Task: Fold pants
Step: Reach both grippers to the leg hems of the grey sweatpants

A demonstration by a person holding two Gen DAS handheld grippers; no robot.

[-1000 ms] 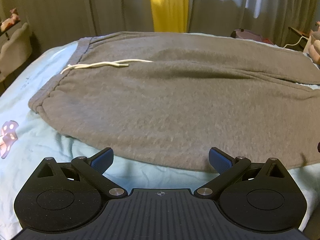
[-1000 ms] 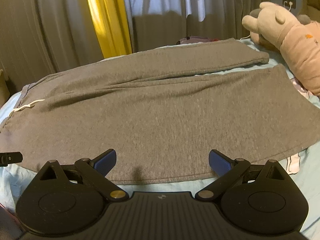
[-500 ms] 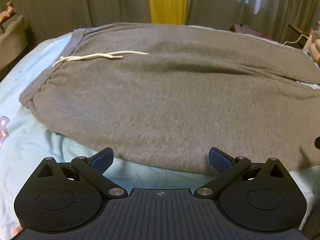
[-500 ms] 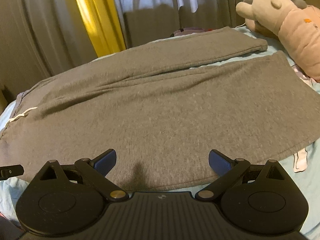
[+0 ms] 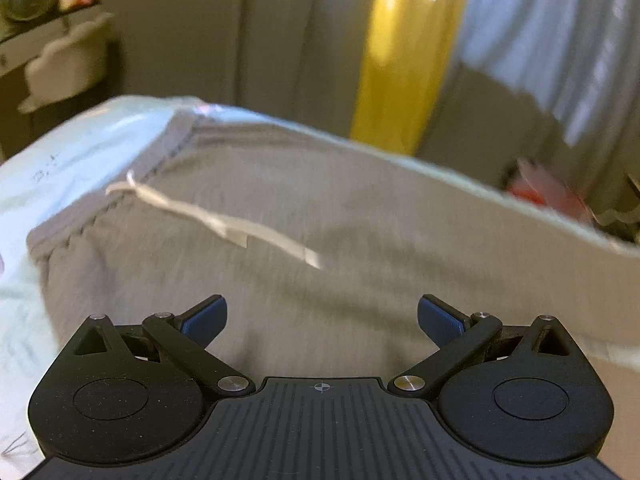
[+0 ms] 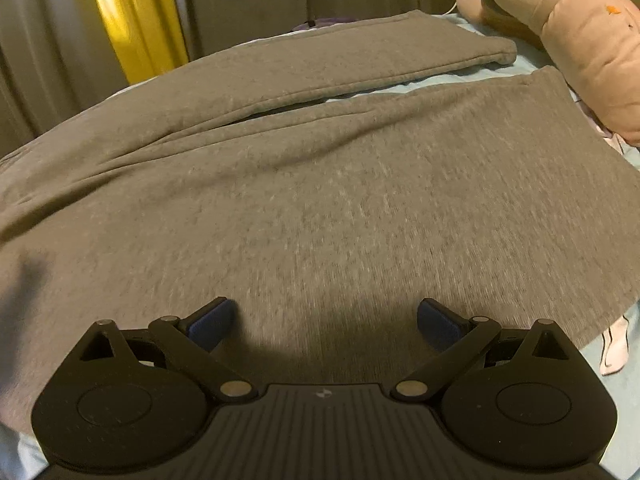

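Note:
Grey sweatpants (image 5: 360, 216) lie spread flat on a pale blue bed sheet (image 5: 60, 160). In the left wrist view the waistband (image 5: 168, 148) sits at the far left with a white drawstring (image 5: 224, 224) across the cloth. My left gripper (image 5: 322, 318) hangs open over the hip area, nothing between its blue pads. In the right wrist view both legs of the sweatpants (image 6: 320, 184) run to the right, the far leg's cuff (image 6: 500, 50) near the stuffed toy. My right gripper (image 6: 324, 322) is open over the near leg, close to the cloth.
A large pink and beige stuffed toy (image 6: 568, 32) lies at the bed's right end. Curtains, one yellow (image 6: 132, 20), hang behind the bed. A shelf with small items (image 5: 52, 40) stands at the far left. A red-pink object (image 5: 548, 188) lies beyond the bed.
Both grippers have moved forward over the pants, from the near edge onto the cloth. The left view has tilted and blurred, now closer to the waistband. Both grippers stay open.

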